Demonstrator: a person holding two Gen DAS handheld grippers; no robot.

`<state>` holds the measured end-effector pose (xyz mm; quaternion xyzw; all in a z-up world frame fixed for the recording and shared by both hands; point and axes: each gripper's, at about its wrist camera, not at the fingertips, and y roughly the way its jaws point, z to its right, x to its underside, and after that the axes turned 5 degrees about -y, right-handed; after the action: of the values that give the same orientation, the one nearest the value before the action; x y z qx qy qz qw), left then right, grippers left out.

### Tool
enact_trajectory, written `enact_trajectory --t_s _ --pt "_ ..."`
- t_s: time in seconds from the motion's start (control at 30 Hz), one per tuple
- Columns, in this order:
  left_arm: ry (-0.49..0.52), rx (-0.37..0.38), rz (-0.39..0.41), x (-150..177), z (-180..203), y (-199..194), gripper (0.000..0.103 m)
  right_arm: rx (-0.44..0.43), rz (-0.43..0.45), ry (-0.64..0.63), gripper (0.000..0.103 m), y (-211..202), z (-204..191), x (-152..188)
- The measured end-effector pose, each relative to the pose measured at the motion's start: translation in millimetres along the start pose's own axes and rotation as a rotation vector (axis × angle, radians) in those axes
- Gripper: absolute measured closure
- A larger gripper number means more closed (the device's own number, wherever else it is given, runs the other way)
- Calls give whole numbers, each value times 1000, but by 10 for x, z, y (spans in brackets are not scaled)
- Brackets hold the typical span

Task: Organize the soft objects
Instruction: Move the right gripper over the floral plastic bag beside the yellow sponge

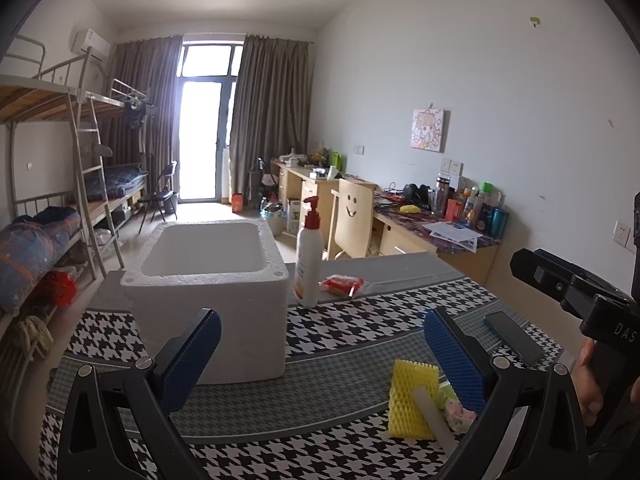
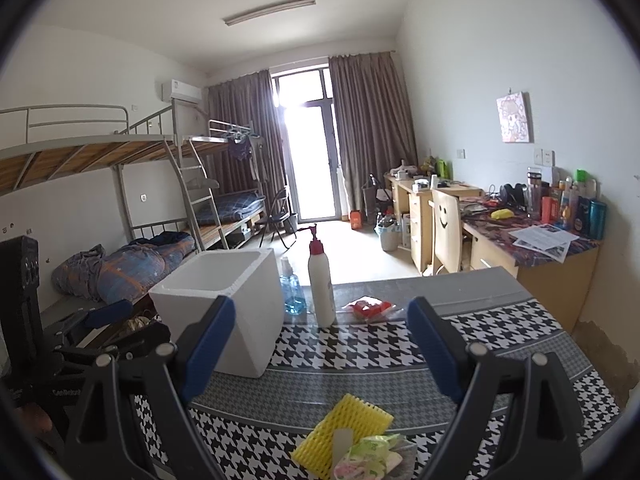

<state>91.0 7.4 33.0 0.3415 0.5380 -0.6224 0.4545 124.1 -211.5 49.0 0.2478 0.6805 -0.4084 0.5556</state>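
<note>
A yellow foam net sleeve (image 1: 412,398) lies on the houndstooth table near its front edge, with a white foam strip (image 1: 434,416) across it and a small green and pink soft packet (image 1: 456,408) beside it. The same pile shows in the right wrist view: sleeve (image 2: 340,428), packet (image 2: 364,456). A white foam box (image 1: 208,288) stands open-topped on the table's left (image 2: 220,304). My left gripper (image 1: 320,360) is open and empty, the pile by its right finger. My right gripper (image 2: 320,348) is open and empty above the pile.
A white pump bottle (image 1: 309,256) and a red packet (image 1: 342,285) stand behind the box; a blue spray bottle (image 2: 292,292) shows beside it. A dark phone (image 1: 514,338) lies at the right. Bunk beds stand at the left, desks and a chair at the right.
</note>
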Motion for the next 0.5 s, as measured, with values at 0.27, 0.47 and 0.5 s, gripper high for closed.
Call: enact_trajectory --t_s 0.27,0.47,0.5 --pt "7 19 -8 115 67 17 1 8 -11 2 13 -20 25 98" --pt "9 29 -17 163 75 32 1 13 -19 10 13 -32 38 158" --pt "12 28 -15 170 83 32 1 13 -25 9 13 -26 34 177"
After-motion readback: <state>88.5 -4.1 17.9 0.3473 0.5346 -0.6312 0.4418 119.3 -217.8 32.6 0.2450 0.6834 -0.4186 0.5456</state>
